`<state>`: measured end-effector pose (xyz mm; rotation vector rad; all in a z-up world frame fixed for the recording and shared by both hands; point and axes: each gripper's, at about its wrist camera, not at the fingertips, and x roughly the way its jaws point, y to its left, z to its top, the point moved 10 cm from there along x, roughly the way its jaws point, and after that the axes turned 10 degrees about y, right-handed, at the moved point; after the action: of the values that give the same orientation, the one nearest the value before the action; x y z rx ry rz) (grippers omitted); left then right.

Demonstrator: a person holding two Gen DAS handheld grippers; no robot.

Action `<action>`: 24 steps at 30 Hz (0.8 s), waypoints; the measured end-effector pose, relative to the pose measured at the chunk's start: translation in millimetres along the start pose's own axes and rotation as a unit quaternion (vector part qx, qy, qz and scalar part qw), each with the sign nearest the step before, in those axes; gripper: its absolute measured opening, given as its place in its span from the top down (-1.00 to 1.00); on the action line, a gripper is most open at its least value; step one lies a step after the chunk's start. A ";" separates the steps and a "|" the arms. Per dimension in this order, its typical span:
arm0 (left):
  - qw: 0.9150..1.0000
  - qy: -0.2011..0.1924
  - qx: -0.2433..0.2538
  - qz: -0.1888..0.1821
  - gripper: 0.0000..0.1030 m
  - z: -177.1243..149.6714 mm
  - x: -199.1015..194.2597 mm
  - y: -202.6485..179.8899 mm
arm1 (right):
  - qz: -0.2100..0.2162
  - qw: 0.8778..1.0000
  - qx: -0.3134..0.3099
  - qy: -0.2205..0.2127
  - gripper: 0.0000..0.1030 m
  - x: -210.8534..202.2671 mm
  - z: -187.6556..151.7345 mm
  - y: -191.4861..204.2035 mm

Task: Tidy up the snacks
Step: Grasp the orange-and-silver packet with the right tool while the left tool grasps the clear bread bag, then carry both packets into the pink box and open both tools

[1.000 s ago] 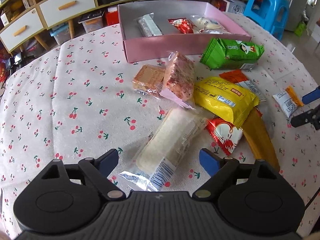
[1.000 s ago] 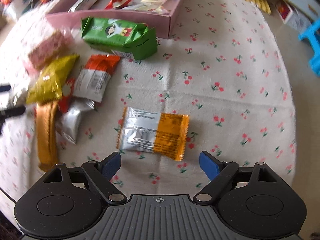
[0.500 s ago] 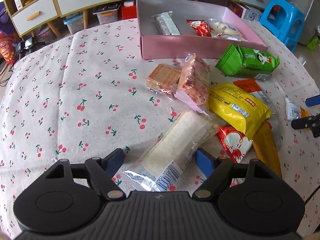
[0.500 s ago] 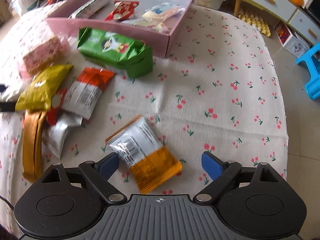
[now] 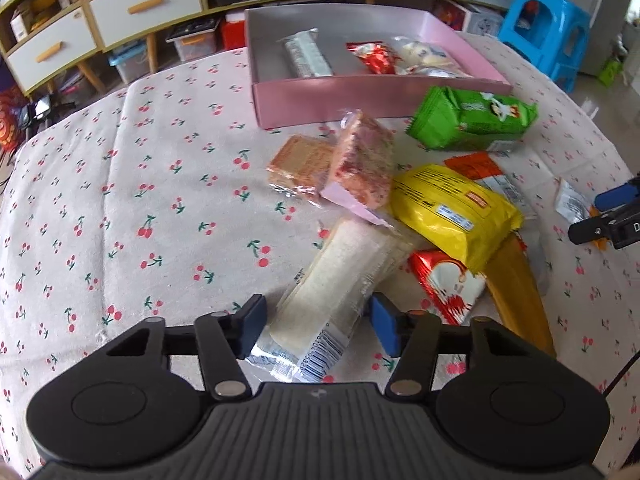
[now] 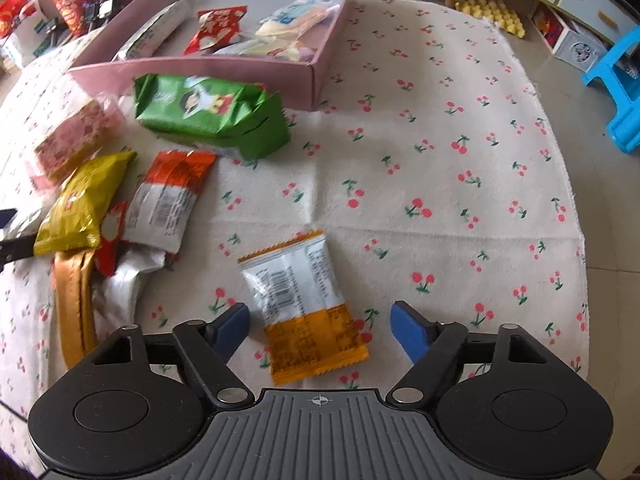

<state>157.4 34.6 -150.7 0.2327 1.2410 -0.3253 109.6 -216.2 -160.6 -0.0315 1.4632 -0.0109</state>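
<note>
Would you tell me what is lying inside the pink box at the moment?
Inside the pink box lie a long silver-white packet, a red packet and pale cream packets overlapping in one corner. The overlap hides how many there are and anything beneath them.

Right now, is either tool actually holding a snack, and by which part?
Neither yet. The left tool is closing around the clear cake packet's near end; the right tool is closing around the orange-and-white packet's orange end.

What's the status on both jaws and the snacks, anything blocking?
Left gripper closing around the clear-wrapped white wafer pack, pads not yet pressing. Right gripper closing over the silver-orange packet, gaps both sides. Pink box path clear.
</note>
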 end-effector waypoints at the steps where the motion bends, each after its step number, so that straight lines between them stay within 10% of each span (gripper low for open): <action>1: 1.000 0.002 0.003 -0.002 0.08 -0.3 -0.4 -1.4 | 0.000 1.000 -0.003 0.002 -0.45 -0.6 -1.5 1.5; 8: 1.000 0.016 -0.007 -0.021 0.23 -4.0 -2.7 -5.2 | 0.008 1.000 -0.011 0.002 0.09 -6.3 -7.8 9.8; 24: 0.996 0.024 -0.027 -0.076 0.34 -17.9 -22.4 -22.4 | 0.069 0.997 0.026 -0.010 0.16 -18.2 -6.2 20.7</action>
<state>126.9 22.5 -134.9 0.0988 1.3158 -0.4191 101.2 -195.2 -143.8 0.1110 1.4423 0.0644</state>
